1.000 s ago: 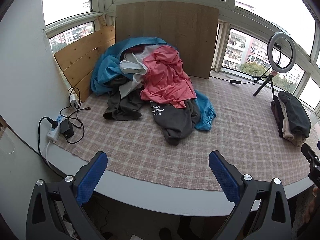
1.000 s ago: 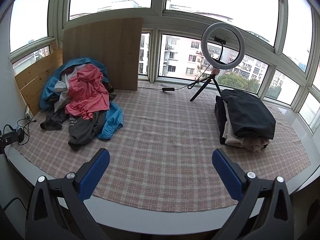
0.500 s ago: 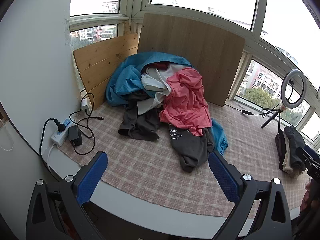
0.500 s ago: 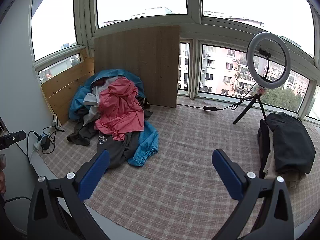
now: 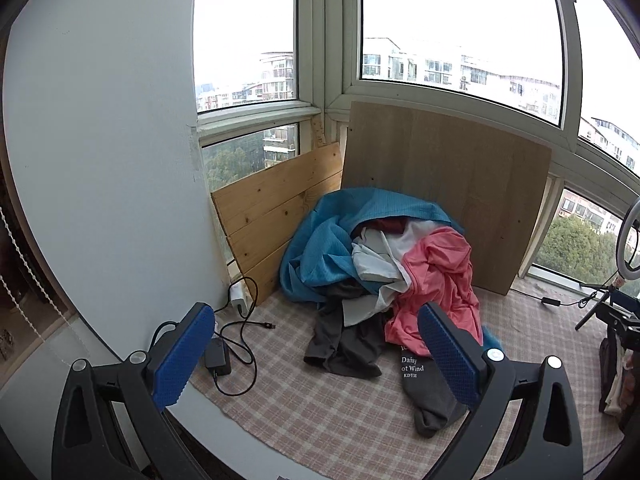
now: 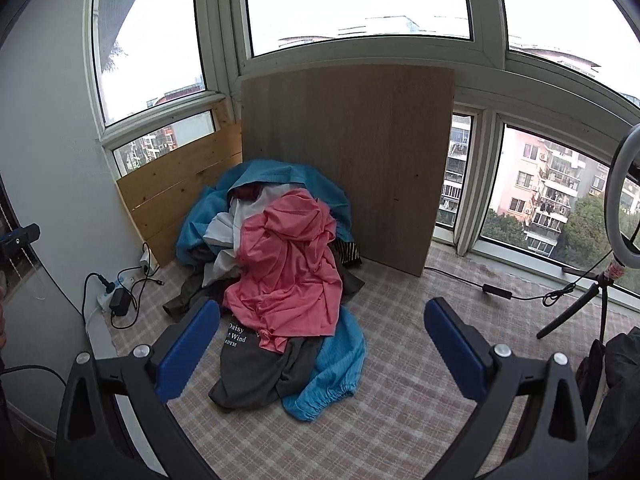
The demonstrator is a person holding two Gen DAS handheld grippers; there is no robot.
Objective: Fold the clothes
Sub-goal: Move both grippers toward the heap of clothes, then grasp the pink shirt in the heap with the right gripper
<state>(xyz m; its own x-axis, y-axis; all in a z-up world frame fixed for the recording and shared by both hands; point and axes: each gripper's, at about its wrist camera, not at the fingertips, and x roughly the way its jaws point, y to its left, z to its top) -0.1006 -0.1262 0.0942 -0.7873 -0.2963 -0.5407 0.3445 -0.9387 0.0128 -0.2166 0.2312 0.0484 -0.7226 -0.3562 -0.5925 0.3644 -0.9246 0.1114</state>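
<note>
Where boards meet, clothes pile (image 6: pixel 276 264) lies crumpled, pink topmost.

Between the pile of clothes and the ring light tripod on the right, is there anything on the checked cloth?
In the right wrist view, only a black cable with an inline box lies between the clothes pile and the tripod; otherwise the checked cloth is bare.

A home, in an upper-floor bay-window nook: curved windows (image 6: pixel 356 4) from nine to three o'clock look onto apartment blocks (image 6: pixel 536 188). A checked cloth (image 6: pixel 400 380) covers the sill platform, where a heap of laundry (image 6: pixel 280 264) lies at twelve o'clock. A power strip (image 5: pixel 218 354) sits at nine, a ring light (image 6: pixel 618 208) at three.
</note>
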